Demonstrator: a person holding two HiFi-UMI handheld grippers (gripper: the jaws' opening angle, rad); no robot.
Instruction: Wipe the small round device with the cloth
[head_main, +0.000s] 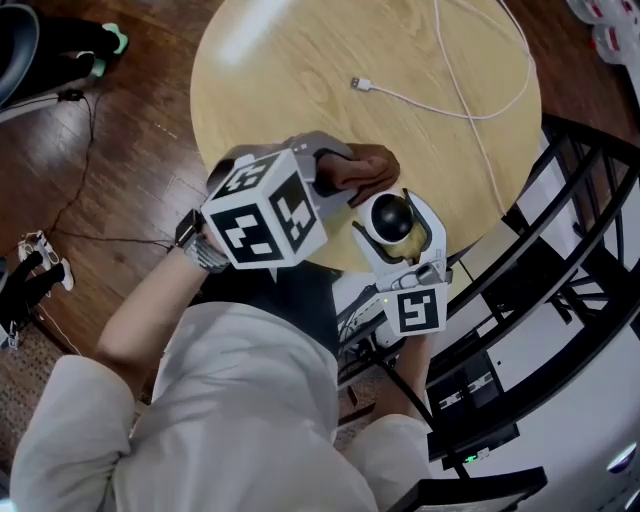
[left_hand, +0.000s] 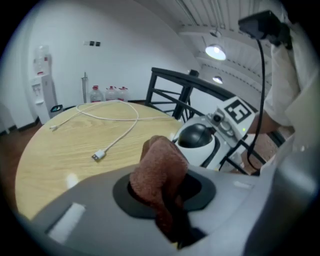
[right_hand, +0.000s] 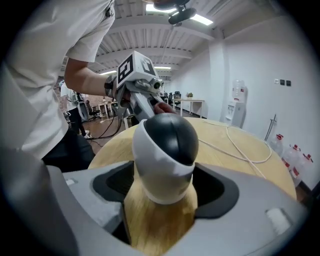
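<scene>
Two tongs share the work here. My left tongs (left_hand: 161, 194) are clamped on the brown cloth (left_hand: 159, 167), so that a soft end sticks forward, close to the small round device (head_main: 392, 218) at the near edge of the table (head_main: 300, 70). My right tongs (right_hand: 163, 176) stand wide apart around the device, I think to keep it in place; the pads do not seem to press it.

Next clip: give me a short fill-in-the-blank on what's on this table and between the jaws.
1. The jaws of the left gripper are shut on a brown ____.
2. The small round device, between the jaws of the right gripper, has a white body and a ____ dome.
3. A white ____ lies loose on the round wooden table.
Missing words: cloth; black; cable.
</scene>
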